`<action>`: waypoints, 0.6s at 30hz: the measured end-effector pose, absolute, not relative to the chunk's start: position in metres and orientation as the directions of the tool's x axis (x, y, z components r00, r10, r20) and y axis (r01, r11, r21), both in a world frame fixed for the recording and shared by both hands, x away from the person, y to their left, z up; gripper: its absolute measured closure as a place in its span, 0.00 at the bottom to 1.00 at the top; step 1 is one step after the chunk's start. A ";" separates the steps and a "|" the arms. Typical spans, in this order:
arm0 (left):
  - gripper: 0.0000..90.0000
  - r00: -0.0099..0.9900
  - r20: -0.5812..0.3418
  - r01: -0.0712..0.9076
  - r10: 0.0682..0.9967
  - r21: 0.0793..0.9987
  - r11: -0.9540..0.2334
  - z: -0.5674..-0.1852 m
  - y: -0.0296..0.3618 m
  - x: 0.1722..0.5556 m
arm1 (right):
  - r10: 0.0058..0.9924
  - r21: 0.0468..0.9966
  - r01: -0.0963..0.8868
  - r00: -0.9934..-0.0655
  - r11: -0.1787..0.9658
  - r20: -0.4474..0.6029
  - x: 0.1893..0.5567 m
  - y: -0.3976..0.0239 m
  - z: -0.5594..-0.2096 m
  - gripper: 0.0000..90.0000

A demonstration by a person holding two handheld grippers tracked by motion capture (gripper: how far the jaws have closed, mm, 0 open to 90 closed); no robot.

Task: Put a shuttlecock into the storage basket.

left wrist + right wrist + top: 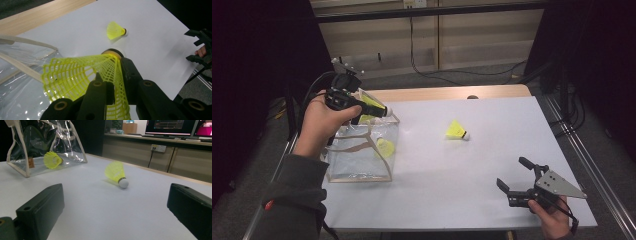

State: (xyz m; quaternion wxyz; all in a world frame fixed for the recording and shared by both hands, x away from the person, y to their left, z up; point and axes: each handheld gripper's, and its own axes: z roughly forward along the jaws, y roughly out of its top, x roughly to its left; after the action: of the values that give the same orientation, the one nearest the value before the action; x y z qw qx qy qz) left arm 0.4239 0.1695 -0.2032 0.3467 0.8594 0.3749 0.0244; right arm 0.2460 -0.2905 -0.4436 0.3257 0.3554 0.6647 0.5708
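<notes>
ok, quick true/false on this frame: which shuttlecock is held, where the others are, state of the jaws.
1. The left gripper holds a yellow shuttlecock by its skirt. True.
2. The right gripper is shut on a shuttlecock. False: its jaws stand open with nothing between them.
3. A second shuttlecock lies inside the clear bag. True.
4. The white table has no shuttlecock lying loose on it. False: a third shuttlecock lies there, on its side.
5. The held shuttlecock is over the bag's top. True.

Yellow shuttlecock (82,75) between black jaws
</notes>
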 end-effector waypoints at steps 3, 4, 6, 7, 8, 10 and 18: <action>0.92 0.712 -0.219 0.631 0.667 0.617 -0.470 -0.203 0.172 0.425 | 0.845 0.990 0.100 -0.534 0.095 -0.027 0.246 -0.291 -0.444 0.01; 0.92 0.710 -0.218 0.632 0.669 0.617 -0.470 -0.203 0.173 0.425 | 0.846 0.990 0.101 -0.533 0.095 -0.027 0.246 -0.291 -0.444 0.01; 0.92 0.705 -0.220 0.635 0.675 0.618 -0.462 -0.203 0.175 0.426 | 0.846 0.990 0.100 -0.533 0.096 -0.028 0.246 -0.291 -0.444 0.01; 0.92 0.699 -0.221 0.639 0.680 0.621 -0.454 -0.203 0.176 0.426 | 0.846 0.990 0.101 -0.532 0.094 -0.026 0.246 -0.291 -0.444 0.01; 0.92 0.699 -0.217 0.638 0.682 0.621 -0.456 -0.203 0.177 0.427 | 0.846 0.990 0.100 -0.533 0.094 -0.026 0.246 -0.291 -0.444 0.01; 0.92 0.698 -0.217 0.638 0.682 0.622 -0.455 -0.202 0.179 0.427 | 0.846 0.990 0.101 -0.533 0.096 -0.028 0.246 -0.291 -0.444 0.01; 0.92 0.678 -0.212 0.647 0.704 0.628 -0.433 -0.202 0.186 0.429 | 0.846 0.991 0.099 -0.533 0.094 -0.026 0.246 -0.291 -0.444 0.01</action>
State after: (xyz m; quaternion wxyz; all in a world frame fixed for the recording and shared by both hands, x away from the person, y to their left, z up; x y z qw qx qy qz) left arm 0.4289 0.1856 -0.2022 0.3519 0.8456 0.3993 0.0409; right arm 0.2456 -0.2909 -0.4436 0.3265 0.3560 0.6635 0.5713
